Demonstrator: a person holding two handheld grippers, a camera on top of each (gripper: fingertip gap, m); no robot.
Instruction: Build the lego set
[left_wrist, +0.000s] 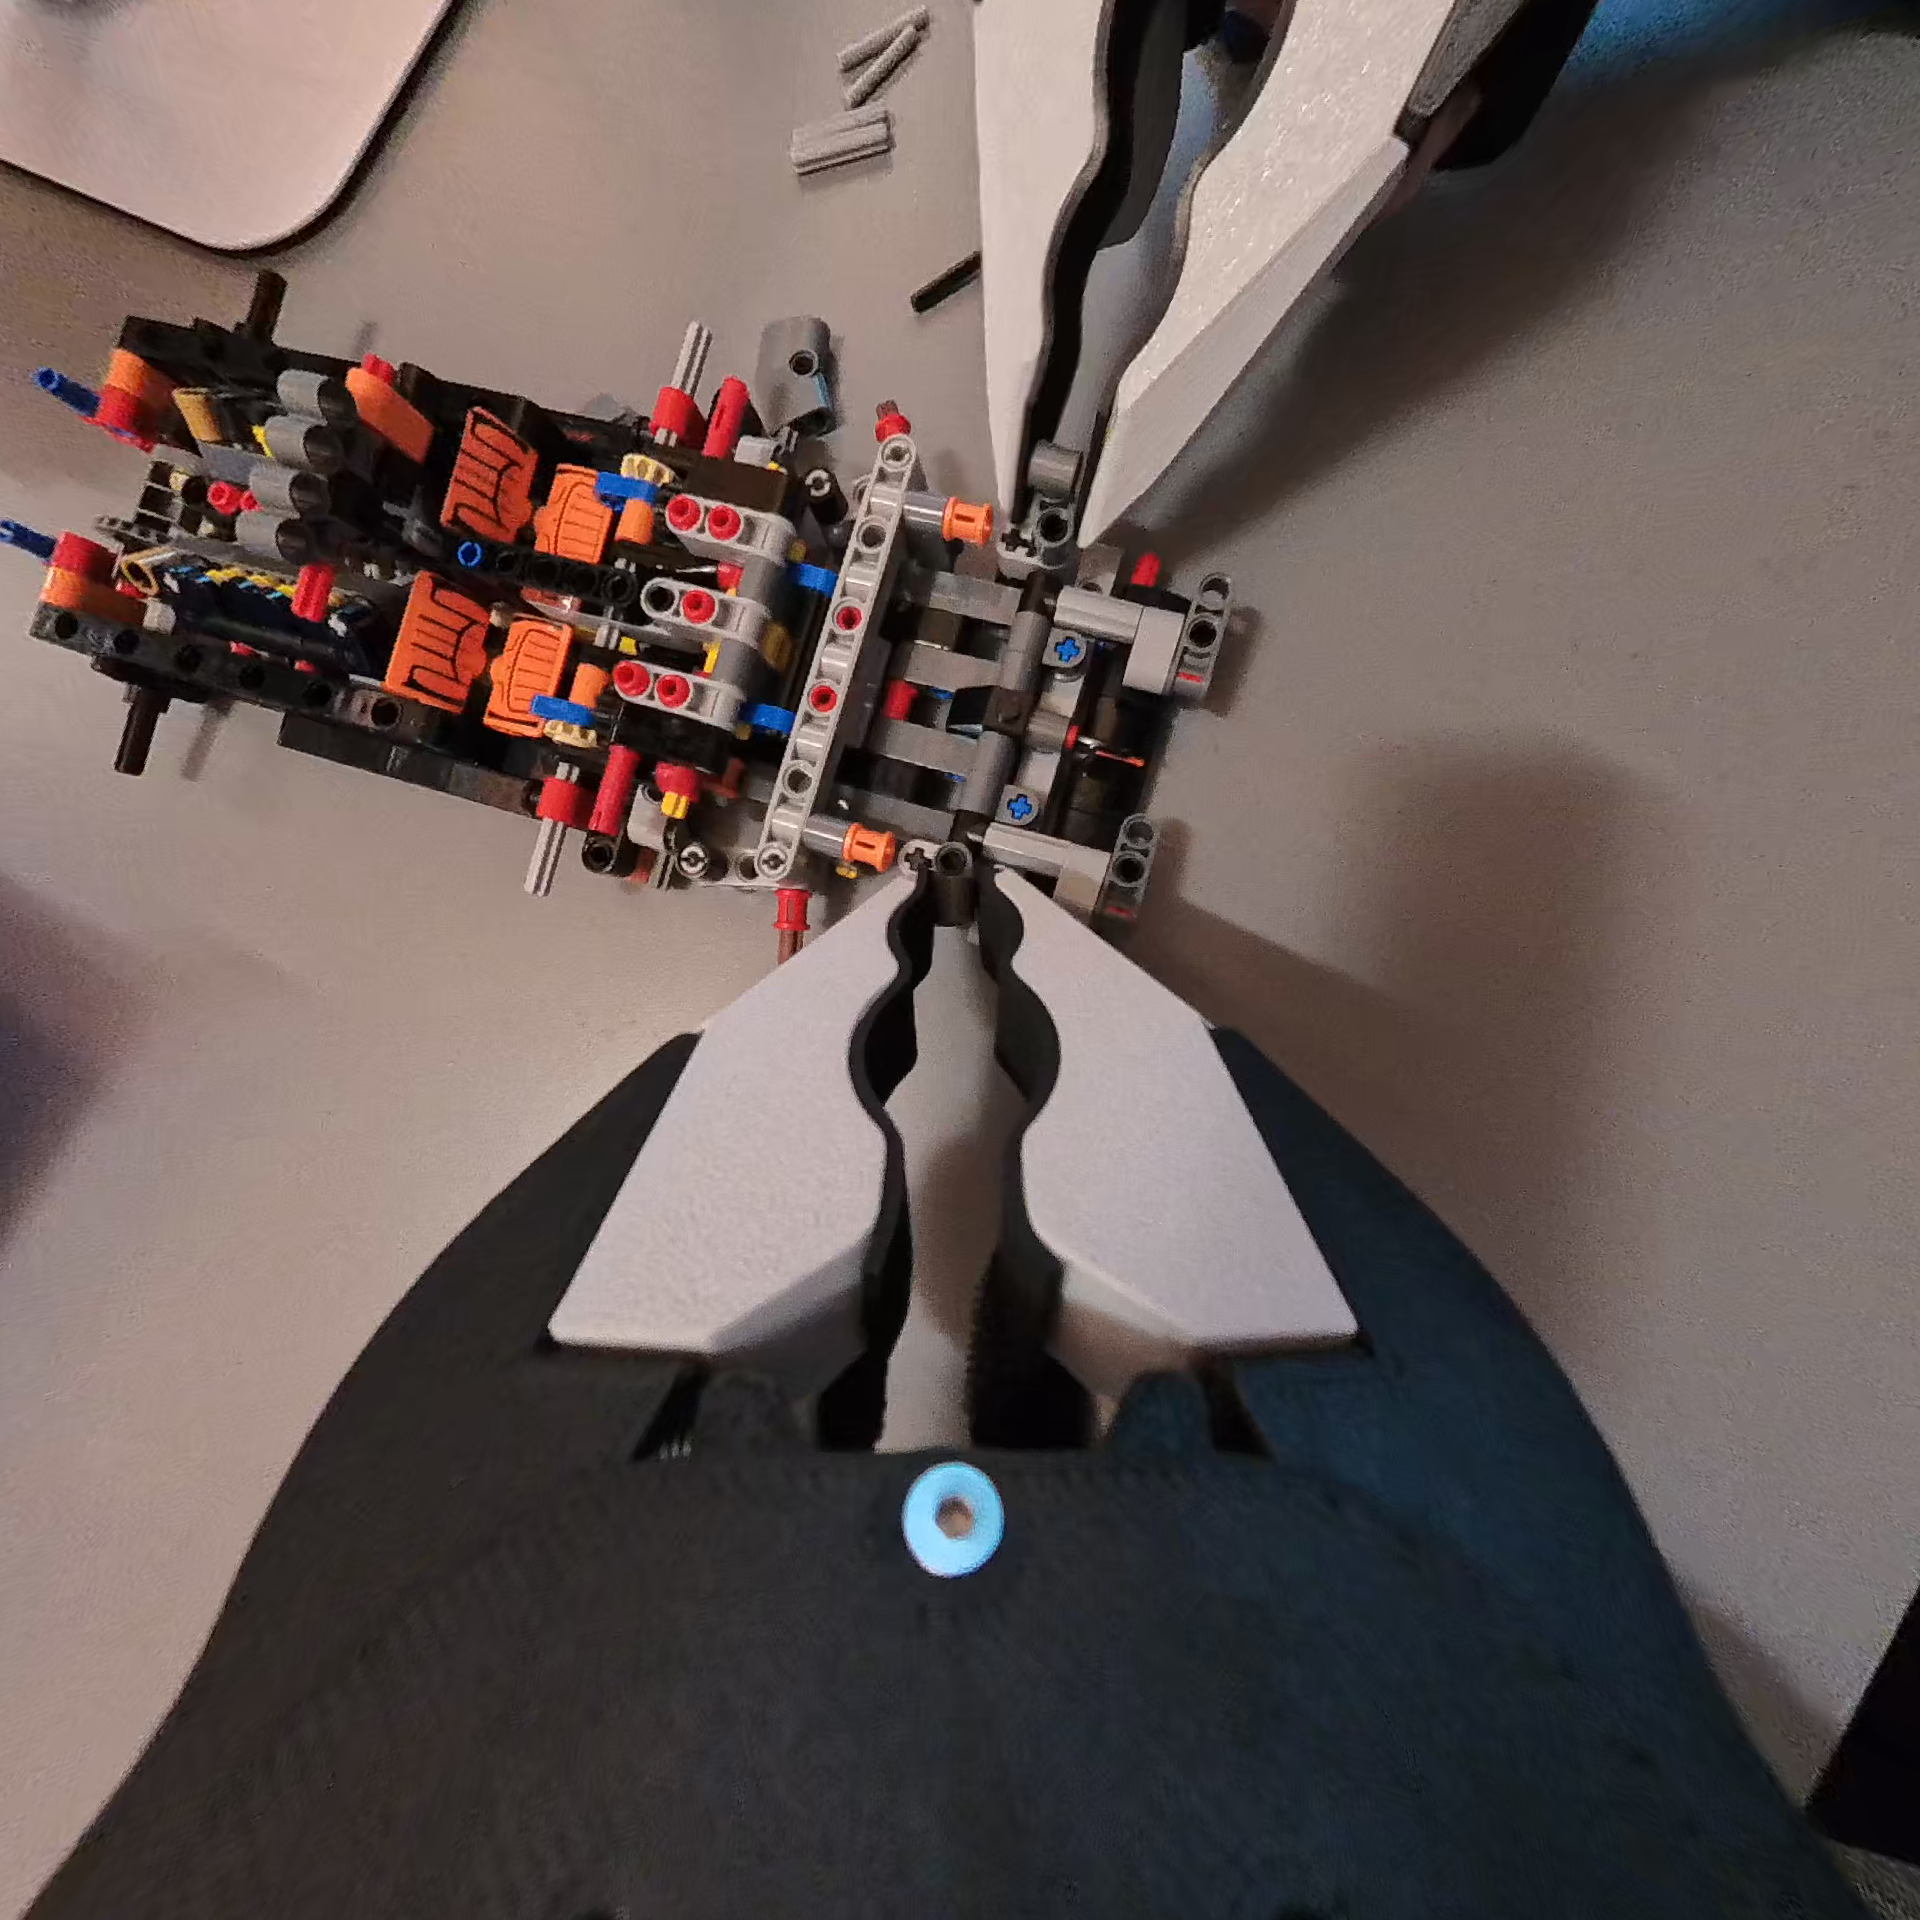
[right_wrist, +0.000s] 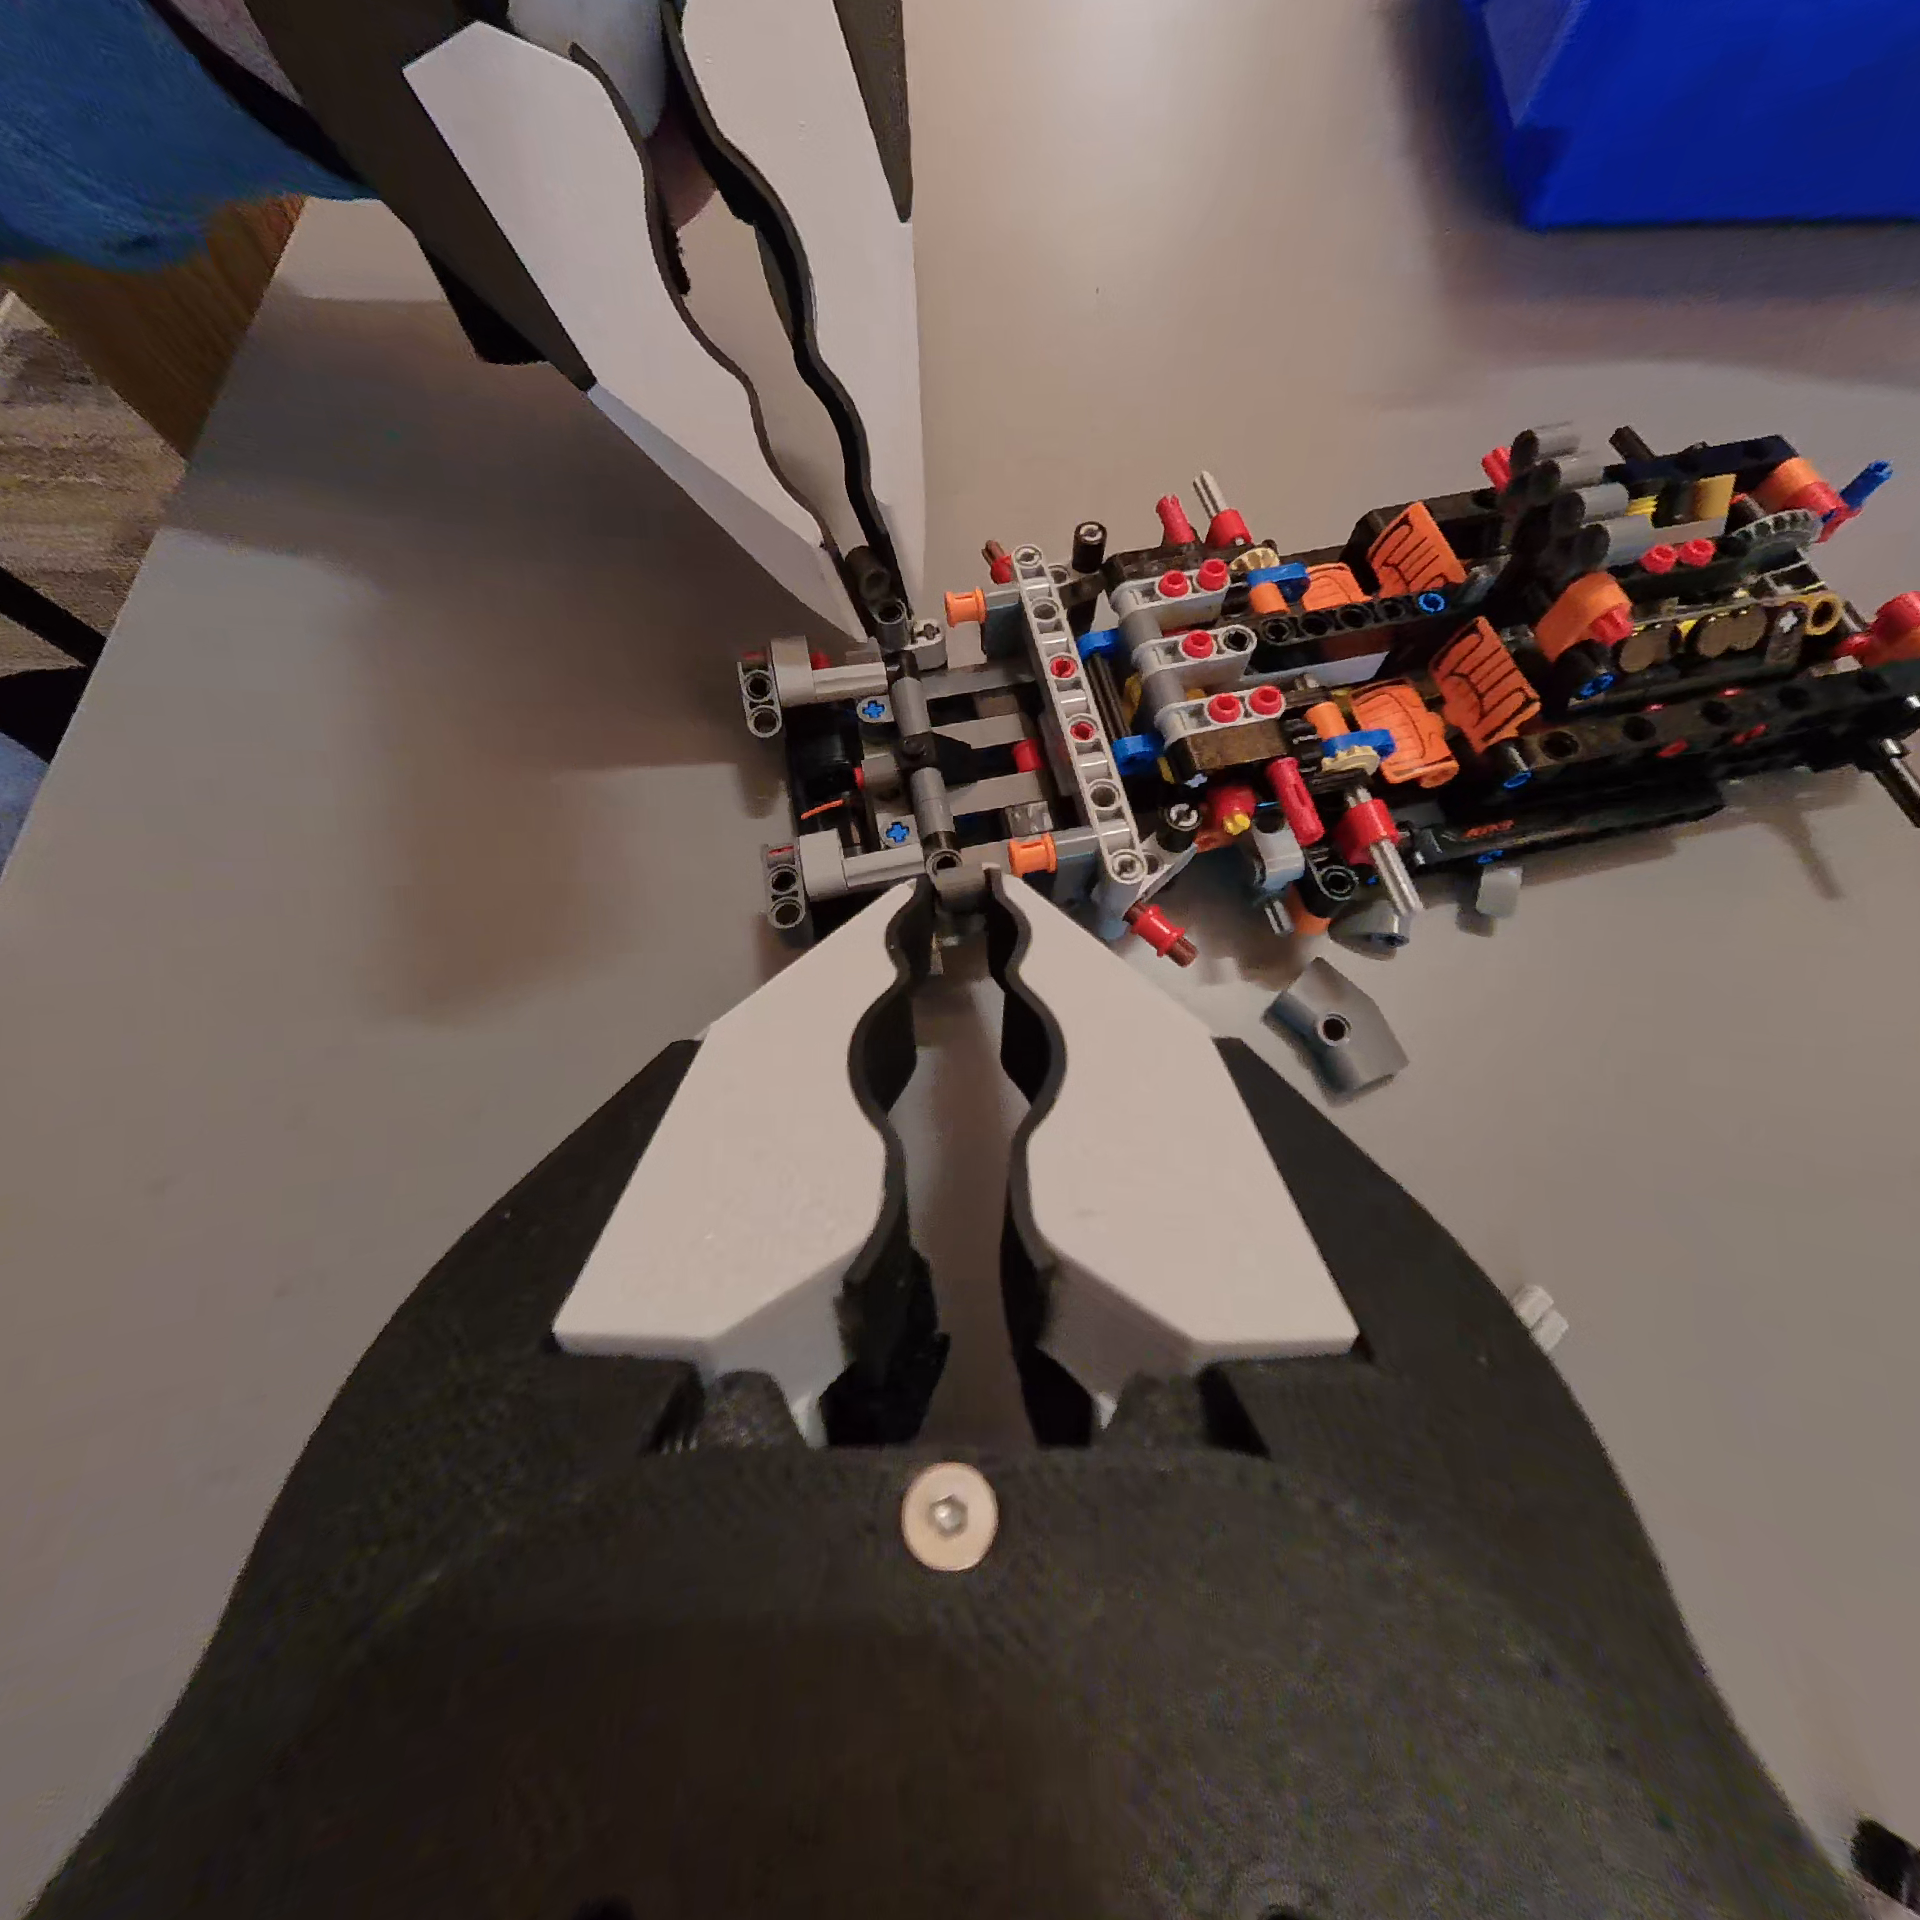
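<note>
A long Lego chassis (left_wrist: 623, 603) with orange seats, red pins and grey beams lies flat on the grey table; it also shows in the right wrist view (right_wrist: 1299, 717). My left gripper (left_wrist: 951, 899) is shut on a black connector (left_wrist: 952, 862) at one side of the chassis's grey-framed end. My right gripper (right_wrist: 956, 904) is shut on a grey connector (right_wrist: 961, 878) at the opposite side of that same end. Each gripper shows in the other's view: the right gripper (left_wrist: 1049, 520) pinching the grey connector (left_wrist: 1055, 468), the left gripper (right_wrist: 883, 613) pinching the black connector (right_wrist: 878, 582).
Loose grey pins (left_wrist: 852, 135), a black axle (left_wrist: 943, 283) and a grey curved panel (left_wrist: 795, 374) lie beyond the chassis. A pale mat (left_wrist: 208, 104) is at the top left. In the right wrist view a blue box (right_wrist: 1704, 104) stands far right, and the table edge (right_wrist: 239, 353) runs at the left. About 7 centimeters separates my left fingertips from my right.
</note>
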